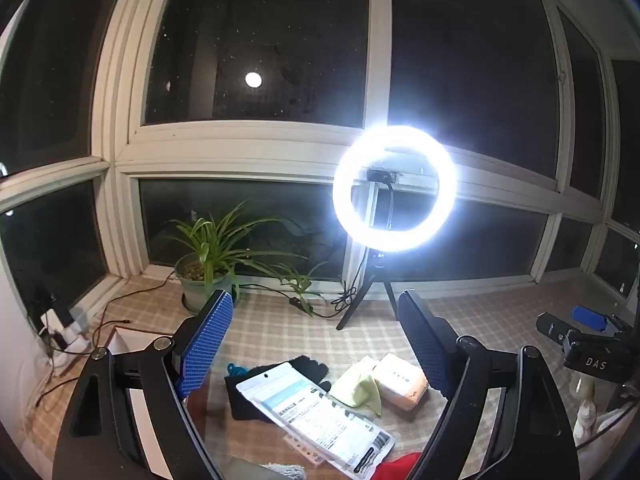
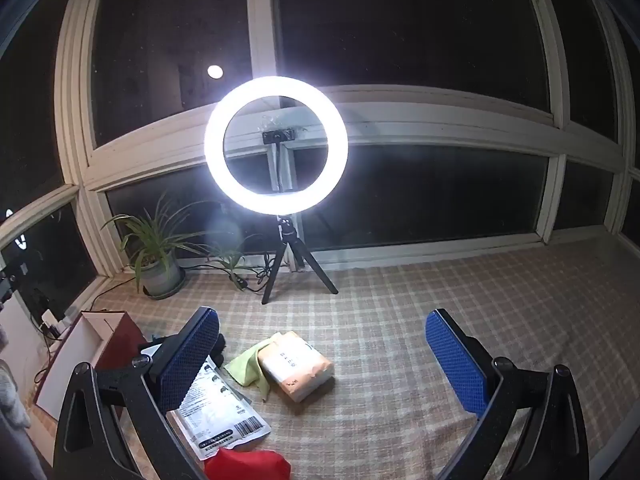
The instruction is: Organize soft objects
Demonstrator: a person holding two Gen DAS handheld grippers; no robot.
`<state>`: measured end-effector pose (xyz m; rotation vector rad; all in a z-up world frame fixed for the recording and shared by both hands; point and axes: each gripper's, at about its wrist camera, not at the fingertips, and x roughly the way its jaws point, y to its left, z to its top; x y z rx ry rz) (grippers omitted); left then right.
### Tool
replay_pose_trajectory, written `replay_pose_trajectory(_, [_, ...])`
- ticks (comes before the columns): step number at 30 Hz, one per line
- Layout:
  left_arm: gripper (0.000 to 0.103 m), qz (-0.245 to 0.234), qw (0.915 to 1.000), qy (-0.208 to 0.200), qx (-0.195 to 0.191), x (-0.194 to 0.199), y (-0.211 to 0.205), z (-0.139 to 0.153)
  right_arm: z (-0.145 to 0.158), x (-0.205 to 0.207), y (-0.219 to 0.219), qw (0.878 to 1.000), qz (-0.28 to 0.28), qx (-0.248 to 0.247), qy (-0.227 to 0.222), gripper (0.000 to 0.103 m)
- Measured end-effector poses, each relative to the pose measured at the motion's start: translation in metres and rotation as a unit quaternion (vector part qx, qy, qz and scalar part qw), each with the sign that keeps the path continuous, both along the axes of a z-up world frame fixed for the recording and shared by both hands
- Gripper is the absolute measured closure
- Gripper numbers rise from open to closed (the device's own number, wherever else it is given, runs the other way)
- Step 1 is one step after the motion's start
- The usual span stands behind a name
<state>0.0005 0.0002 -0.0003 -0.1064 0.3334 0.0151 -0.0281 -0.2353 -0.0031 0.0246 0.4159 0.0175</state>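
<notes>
Both hand-held grippers, left (image 1: pixel 314 344) and right (image 2: pixel 322 356), are spread wide, nothing gripped; tissue pack (image 2: pixel 296 366) lies flat, open checked cloth (image 2: pixel 440 300) rightward.

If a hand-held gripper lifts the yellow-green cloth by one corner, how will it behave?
The yellow-green cloth lies creased and thin, so it probably hangs limp and weighs little. It rests against the tissue pack, which might shift slightly.
</notes>
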Motion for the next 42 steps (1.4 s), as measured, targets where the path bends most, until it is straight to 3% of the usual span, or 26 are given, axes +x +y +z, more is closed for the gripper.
replay_pose_trajectory(11, [0.018, 0.000, 0.9999, 0.008, 0.011, 0.004, 0.004, 0.003, 0.013, -0.001, 0.027, 1.000, -0.011, -0.026, -0.013, 0.001])
replay_pose_trajectory(42, [0.018, 0.003, 0.9998, 0.012, 0.013, 0.016, -0.006, -0.008, 0.010, 0.008, 0.012, 0.999, -0.011, -0.034, -0.030, 0.001])
